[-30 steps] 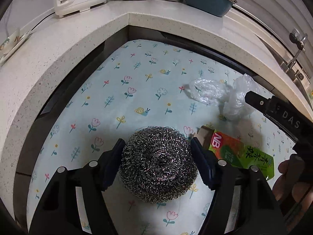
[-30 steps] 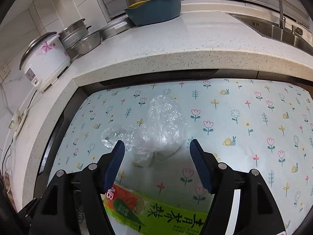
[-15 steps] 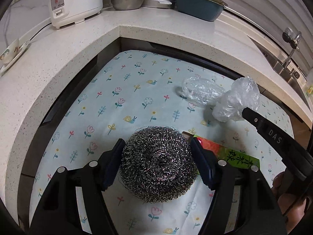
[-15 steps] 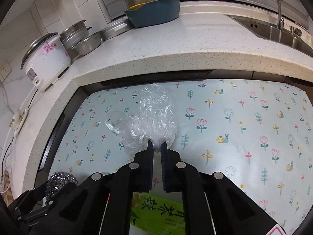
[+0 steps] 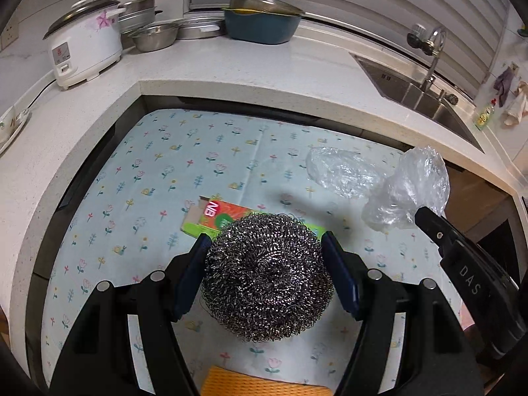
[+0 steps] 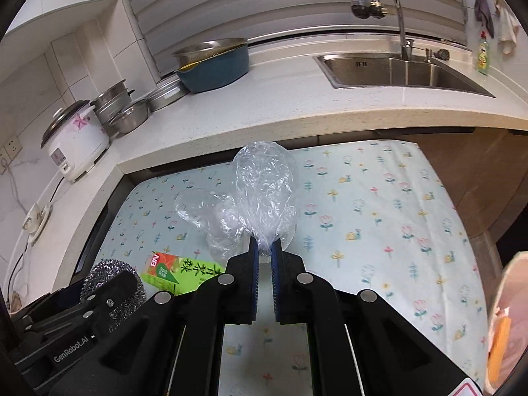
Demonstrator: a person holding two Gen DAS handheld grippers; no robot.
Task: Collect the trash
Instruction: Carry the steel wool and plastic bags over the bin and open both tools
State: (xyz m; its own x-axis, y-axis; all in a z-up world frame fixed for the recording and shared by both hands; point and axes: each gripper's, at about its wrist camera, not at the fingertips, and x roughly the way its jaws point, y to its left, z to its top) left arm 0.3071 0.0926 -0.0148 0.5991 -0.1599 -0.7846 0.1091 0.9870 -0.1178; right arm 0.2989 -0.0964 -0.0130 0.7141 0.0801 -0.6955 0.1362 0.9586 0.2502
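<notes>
My left gripper (image 5: 267, 264) is shut on a steel wool scrubber (image 5: 267, 277) and holds it above the flowered mat (image 5: 158, 171). My right gripper (image 6: 263, 254) is shut on a clear plastic bag (image 6: 264, 191), lifted off the mat; the bag also shows in the left wrist view (image 5: 409, 191). A second crumpled clear bag (image 5: 340, 171) lies on the mat behind it. A green and orange drink carton (image 5: 214, 214) lies flat on the mat beyond the scrubber; it also shows in the right wrist view (image 6: 178, 272).
A white counter (image 5: 231, 69) wraps the mat's far and left sides. On it stand a rice cooker (image 5: 82, 43), steel bowls (image 5: 155, 36), a blue basin (image 5: 264, 26) and a sink (image 6: 396, 69). An orange cloth (image 5: 257, 384) lies at the near edge.
My right gripper closed on the clear bag and lifted it off the mat. My left gripper rose and drew back with the scrubber, so the carton now lies beyond it.
</notes>
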